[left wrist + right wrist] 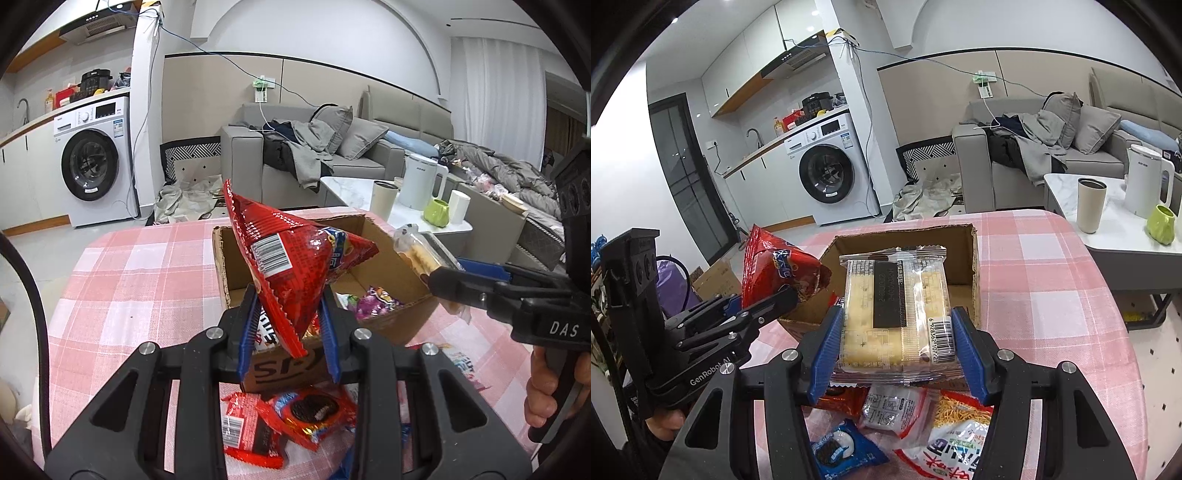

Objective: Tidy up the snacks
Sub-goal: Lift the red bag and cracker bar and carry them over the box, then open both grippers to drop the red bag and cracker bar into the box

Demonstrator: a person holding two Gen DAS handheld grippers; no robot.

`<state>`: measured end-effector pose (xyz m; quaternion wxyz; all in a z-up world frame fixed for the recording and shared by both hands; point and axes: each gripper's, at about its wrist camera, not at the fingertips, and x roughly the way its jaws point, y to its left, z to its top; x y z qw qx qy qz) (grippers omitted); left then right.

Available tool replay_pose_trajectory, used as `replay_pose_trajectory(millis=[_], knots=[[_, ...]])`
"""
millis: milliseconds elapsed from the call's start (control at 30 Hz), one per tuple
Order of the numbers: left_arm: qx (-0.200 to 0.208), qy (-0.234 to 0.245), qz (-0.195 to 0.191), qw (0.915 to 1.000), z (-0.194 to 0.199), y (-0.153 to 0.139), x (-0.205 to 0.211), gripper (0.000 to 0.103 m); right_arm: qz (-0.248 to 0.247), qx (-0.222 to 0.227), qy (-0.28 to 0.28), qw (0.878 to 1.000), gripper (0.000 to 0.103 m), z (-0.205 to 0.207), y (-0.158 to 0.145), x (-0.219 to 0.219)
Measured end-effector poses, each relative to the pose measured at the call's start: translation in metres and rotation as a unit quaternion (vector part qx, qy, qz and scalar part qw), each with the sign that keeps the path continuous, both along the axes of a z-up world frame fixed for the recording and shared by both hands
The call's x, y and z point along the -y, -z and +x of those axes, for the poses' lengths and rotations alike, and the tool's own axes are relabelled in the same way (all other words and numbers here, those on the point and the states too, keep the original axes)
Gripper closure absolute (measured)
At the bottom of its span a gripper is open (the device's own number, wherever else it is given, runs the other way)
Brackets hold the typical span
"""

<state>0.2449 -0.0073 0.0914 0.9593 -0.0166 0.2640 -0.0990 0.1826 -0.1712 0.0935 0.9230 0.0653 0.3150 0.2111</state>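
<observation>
My left gripper (290,328) is shut on a red snack bag (291,258) and holds it above the near rim of an open cardboard box (384,273). The bag also shows in the right wrist view (783,273), at the box's left edge. My right gripper (897,345) is shut on a clear pack of pale crackers (895,314), held above the box (973,258). In the left wrist view the cracker pack (417,254) hangs over the box's right wall. A purple snack pack (373,301) lies inside the box.
The box stands on a table with a pink checked cloth (147,273). Loose snacks lie near me: a red cookie pack (314,411), a blue cookie pack (842,450), a noodle snack bag (956,432). A low white table (1115,218) with cups stands at the right.
</observation>
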Motion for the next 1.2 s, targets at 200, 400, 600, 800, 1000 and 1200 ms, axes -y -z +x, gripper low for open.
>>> replay_pose_trajectory(millis=[200, 400, 600, 800, 1000, 1200], knots=[[-0.01, -0.001, 0.006, 0.9999, 0.019, 0.011, 0.003, 0.075, -0.008, -0.003, 0.008, 1.0, 0.044, 0.014, 0.006, -0.009], [-0.016, -0.002, 0.017, 0.9997, 0.035, 0.021, 0.011, 0.075, -0.007, -0.007, 0.021, 1.0, 0.044, 0.029, 0.013, -0.015], [-0.017, -0.004, 0.028, 0.9995, 0.046, 0.029, 0.02, 0.075, -0.008, -0.01, 0.022, 1.0, 0.043, 0.036, 0.017, -0.019], [-0.02, -0.014, 0.013, 0.9996, 0.048, 0.03, 0.015, 0.029, -0.001, -0.003, 0.02, 1.0, 0.043, 0.035, 0.015, -0.014], [-0.006, -0.033, 0.016, 0.9993, 0.027, 0.026, 0.001, 0.001, 0.001, 0.007, 0.029, 1.0, 0.005, 0.017, 0.008, 0.005], [0.01, -0.042, 0.003, 0.9991, -0.004, 0.022, -0.014, 0.001, -0.017, -0.012, 0.04, 0.999, 0.0, 0.001, 0.012, 0.02]])
